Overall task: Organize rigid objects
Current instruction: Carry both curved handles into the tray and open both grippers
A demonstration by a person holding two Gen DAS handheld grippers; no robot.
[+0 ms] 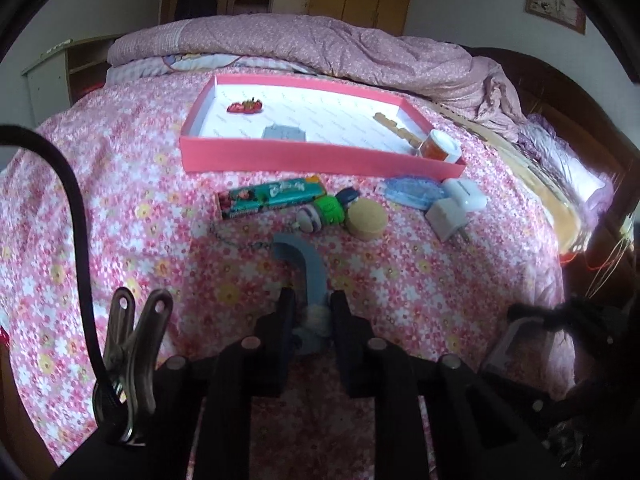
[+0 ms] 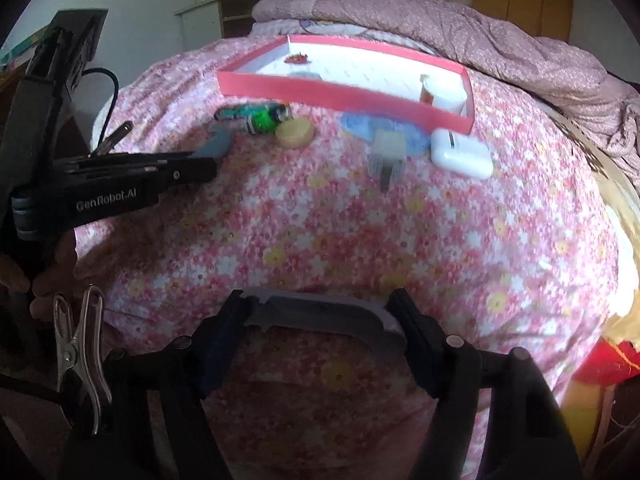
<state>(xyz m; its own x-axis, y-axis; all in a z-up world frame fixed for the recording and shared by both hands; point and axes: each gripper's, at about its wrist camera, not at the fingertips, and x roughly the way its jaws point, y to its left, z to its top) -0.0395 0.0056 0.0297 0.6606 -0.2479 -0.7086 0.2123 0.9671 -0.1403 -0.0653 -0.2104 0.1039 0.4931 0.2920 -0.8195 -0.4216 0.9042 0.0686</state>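
My left gripper (image 1: 313, 312) is shut on a blue-grey curved plastic piece (image 1: 308, 268), held above the flowered bedspread; the piece also shows at the left in the right wrist view (image 2: 216, 142). My right gripper (image 2: 320, 312) is shut on a grey curved plastic piece (image 2: 320, 312) spanning its jaws, low over the bed. A pink tray (image 1: 280, 158) lies ahead, holding a red clip (image 1: 245, 106), a grey block (image 1: 284, 133) and a small jar (image 1: 440, 145). It also shows in the right wrist view (image 2: 320, 92).
In front of the tray lie a teal box (image 1: 268, 196), a green toy (image 1: 328, 210), a round cork lid (image 1: 366, 218), a blue pouch (image 1: 414, 192), a white plug (image 1: 444, 216) and a white earbud case (image 2: 462, 154). A folded quilt (image 1: 320, 44) lies behind.
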